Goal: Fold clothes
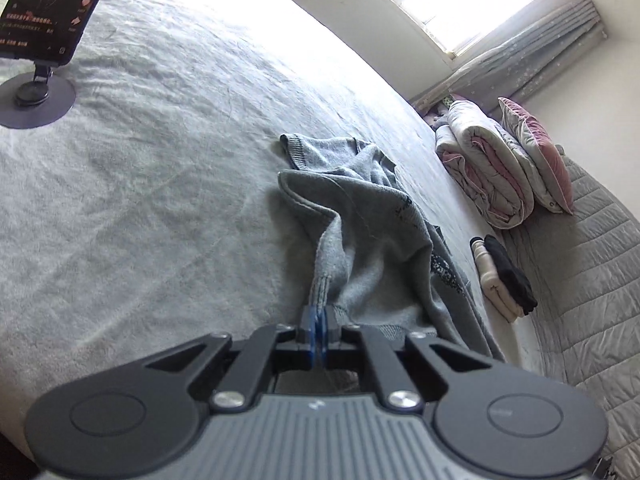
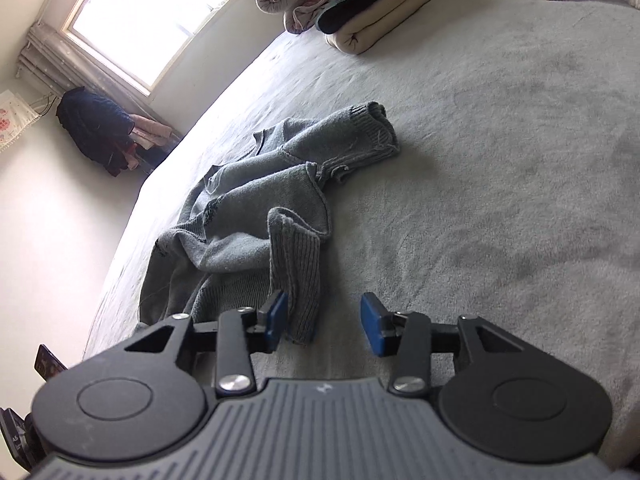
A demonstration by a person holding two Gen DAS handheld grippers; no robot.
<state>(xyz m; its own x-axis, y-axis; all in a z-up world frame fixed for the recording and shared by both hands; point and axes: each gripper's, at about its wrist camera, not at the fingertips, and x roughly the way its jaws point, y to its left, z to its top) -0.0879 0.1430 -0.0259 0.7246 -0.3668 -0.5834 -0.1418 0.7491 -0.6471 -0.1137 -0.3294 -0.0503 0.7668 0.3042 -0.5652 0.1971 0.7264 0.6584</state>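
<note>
A crumpled grey knit sweater (image 1: 360,224) lies on the grey bed (image 1: 160,160). My left gripper (image 1: 319,330) is shut on the sweater's ribbed hem and lifts that edge off the bed. In the right wrist view the same sweater (image 2: 256,208) lies bunched ahead. My right gripper (image 2: 326,322) is open just above the bed, with a ribbed cuff (image 2: 300,280) hanging by its left blue pad (image 2: 276,320). The cuff is beside the pad, not clamped.
A phone on a round stand (image 1: 40,40) sits at the bed's far left. Folded cream and black clothes (image 1: 502,276) and rolled quilts with a pink pillow (image 1: 500,160) lie at the right edge. Those stacks also show in the right wrist view (image 2: 360,4). Dark clothes (image 2: 96,128) hang under the window.
</note>
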